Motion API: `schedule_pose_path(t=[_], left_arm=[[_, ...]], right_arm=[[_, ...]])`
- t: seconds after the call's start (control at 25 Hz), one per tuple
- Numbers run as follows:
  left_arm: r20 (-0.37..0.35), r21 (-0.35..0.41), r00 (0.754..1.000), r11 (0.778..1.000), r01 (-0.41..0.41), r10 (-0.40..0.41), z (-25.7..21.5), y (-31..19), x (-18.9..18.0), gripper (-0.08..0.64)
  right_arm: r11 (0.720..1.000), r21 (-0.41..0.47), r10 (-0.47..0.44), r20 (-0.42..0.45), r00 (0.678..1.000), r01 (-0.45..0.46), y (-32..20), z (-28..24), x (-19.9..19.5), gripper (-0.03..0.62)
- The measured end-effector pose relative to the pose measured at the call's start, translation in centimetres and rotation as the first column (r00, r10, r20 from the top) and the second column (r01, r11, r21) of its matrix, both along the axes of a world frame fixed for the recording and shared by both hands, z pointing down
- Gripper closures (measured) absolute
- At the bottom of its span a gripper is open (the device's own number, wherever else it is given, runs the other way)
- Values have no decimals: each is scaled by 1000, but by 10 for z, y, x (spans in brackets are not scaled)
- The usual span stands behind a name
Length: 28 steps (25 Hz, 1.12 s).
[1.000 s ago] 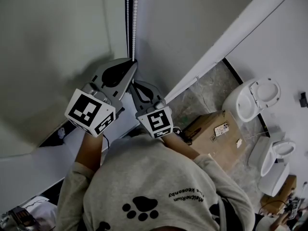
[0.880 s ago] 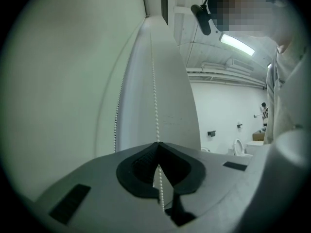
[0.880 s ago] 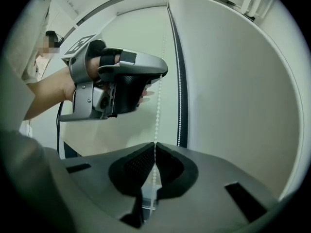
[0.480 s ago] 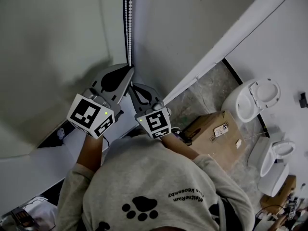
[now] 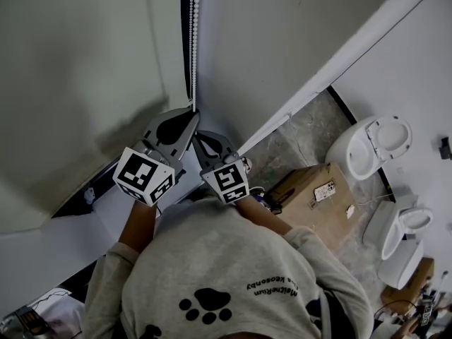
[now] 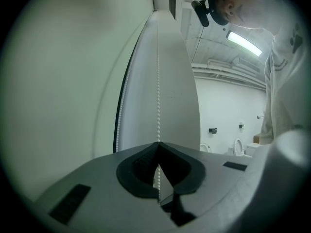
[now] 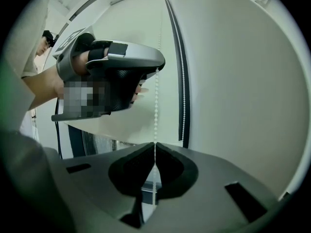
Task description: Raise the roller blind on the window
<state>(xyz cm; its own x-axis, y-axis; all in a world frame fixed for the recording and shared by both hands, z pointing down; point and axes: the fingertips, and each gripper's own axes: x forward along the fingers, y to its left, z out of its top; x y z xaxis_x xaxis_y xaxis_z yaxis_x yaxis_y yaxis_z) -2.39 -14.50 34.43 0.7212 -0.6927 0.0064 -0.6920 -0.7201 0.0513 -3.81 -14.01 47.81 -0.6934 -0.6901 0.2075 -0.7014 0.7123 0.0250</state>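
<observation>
Nearest the head camera, the person's grey sweatshirt (image 5: pixel 212 281) with the paw print is filling the bottom of the frame, with both arms reaching out toward 12 o'clock.

The right gripper (image 5: pixel 198 135) is sitting lower, its marker cube (image 5: pixel 227 180) facing the camera. In its own view the right gripper (image 7: pixel 155 144) is clenched tight on the bead chain (image 7: pixel 156 110), with the beads running straight through the closed jaws and hanging out below.

The left gripper (image 5: pixel 191 111) is sitting just at 11 o'clock of the right one, a bit further up the same chain. In its own view, the left gripper (image 6: pixel 158 143) is also pinching the bead chain (image 6: pixel 158 81) between shut jaws. The right gripper view is showing the left gripper (image 7: pixel 156 68) at 12 o'clock above it, clamped on the same strand.

From there the bead chain (image 5: pixel 192 48) is running up toward 12 o'clock along a dark gap. A second strand (image 6: pixel 121 101) is hanging in that gap, just at 9 o'clock of the gripped one.

The roller blind (image 5: pixel 70 69) is covering the big pale area at 9 to 11 o'clock of the chain, and I can't tell where its bottom edge is.

Further off on the floor, a cardboard box (image 5: pixel 314 200) is lying at 4 o'clock of the grippers. Two white toilets (image 5: pixel 371 147) (image 5: pixel 406 224) are standing beyond it at 3 to 4 o'clock.
</observation>
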Motion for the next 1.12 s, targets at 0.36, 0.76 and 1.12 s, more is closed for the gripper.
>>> schedule_pose_path(t=[0.36, 0.76, 1.12], left_arm=[[17, -18, 1000, 1000, 11, -11, 19, 2, -3, 552], [20, -44, 1000, 999, 22, -21, 44, 1, 0, 552], [14, -43, 999, 999, 32, -32, 45, -5, -2, 552]], right_arm=[[999, -39, -12, -27, 1000, 11, -1, 20, -5, 581], [993, -114, -28, -42, 999, 23, 1, 43, -3, 581], [994, -104, -47, -50, 998, 42, 2, 43, -3, 580]])
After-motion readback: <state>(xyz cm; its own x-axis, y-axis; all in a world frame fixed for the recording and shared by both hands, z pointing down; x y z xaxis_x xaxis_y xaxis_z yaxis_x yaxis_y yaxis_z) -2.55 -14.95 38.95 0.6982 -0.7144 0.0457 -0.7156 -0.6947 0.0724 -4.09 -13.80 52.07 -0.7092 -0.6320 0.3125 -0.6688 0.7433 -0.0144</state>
